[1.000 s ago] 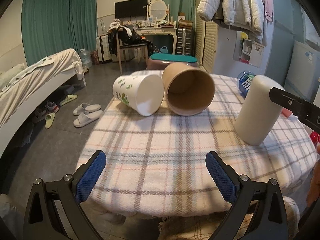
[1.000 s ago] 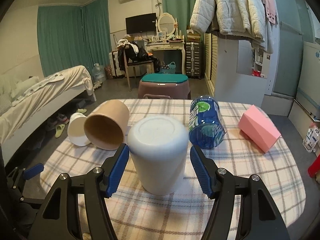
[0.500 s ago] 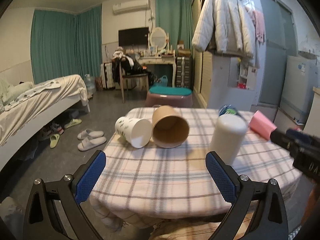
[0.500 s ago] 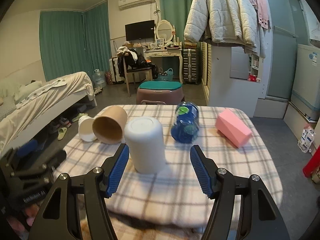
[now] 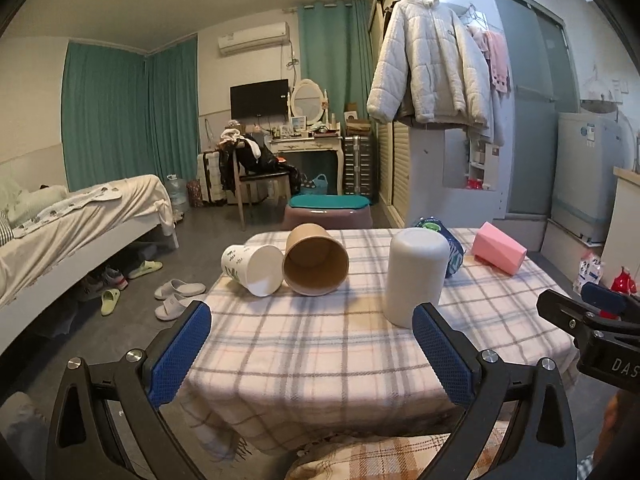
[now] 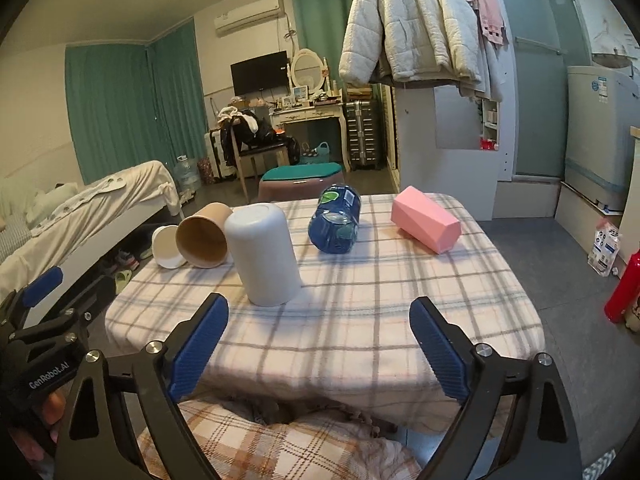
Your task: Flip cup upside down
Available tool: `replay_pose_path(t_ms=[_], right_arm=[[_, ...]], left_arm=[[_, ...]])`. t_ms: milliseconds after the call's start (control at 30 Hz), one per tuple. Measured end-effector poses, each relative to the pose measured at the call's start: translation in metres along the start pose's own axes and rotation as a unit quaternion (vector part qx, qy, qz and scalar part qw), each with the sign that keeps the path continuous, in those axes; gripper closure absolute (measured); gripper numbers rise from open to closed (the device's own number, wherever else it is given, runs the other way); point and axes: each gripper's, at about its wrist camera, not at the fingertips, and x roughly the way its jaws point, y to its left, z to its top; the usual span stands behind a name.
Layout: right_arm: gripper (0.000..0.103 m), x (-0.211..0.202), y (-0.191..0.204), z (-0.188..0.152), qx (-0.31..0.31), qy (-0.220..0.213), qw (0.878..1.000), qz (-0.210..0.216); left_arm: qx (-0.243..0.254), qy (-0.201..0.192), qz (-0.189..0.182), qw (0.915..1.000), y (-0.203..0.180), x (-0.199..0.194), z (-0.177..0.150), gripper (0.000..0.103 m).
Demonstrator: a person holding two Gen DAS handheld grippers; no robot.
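A tall white cup (image 5: 416,276) stands upside down on the plaid table (image 5: 320,344); it also shows in the right wrist view (image 6: 264,254). My left gripper (image 5: 310,354) is open and empty, back from the table's near edge. My right gripper (image 6: 318,346) is open and empty, also back from the near edge, with the white cup ahead to its left. A brown paper cup (image 5: 314,258) and a white printed paper cup (image 5: 252,262) lie on their sides at the far left.
A blue bottle (image 6: 336,224) and a pink cup (image 6: 426,224) lie on their sides at the table's far right. A stool (image 5: 328,210) stands behind the table. A bed (image 5: 72,224) and slippers are to the left, a red bottle (image 6: 624,284) on the floor to the right.
Both grippers have pulled back from the table and risen. The right gripper, which straddled the white cup, has left it standing upside down.
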Motion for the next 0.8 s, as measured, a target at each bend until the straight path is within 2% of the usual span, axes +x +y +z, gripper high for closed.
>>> replay_pose_path(t_ms=[200,433,800], right_arm=[[0.0,0.001,-0.0006,-0.0035,-0.003,-0.003,1.0,-0.006],[0.0,0.0018,0.0028,-0.006,-0.013,-0.003,1.0,-0.011],[0.0,0.0003,0.0047,-0.0075,-0.016,-0.003,1.0,-0.018]], left_arm=[[0.002,0.01,0.002,0.9999,0.0005,0.0013,-0.005,0.0],[-0.004,0.017,-0.006,0.9998,-0.0003,0.0018,-0.0075,0.0],[-0.005,0.011,0.002,0.9999,0.002,-0.0012,-0.0082,0.0]])
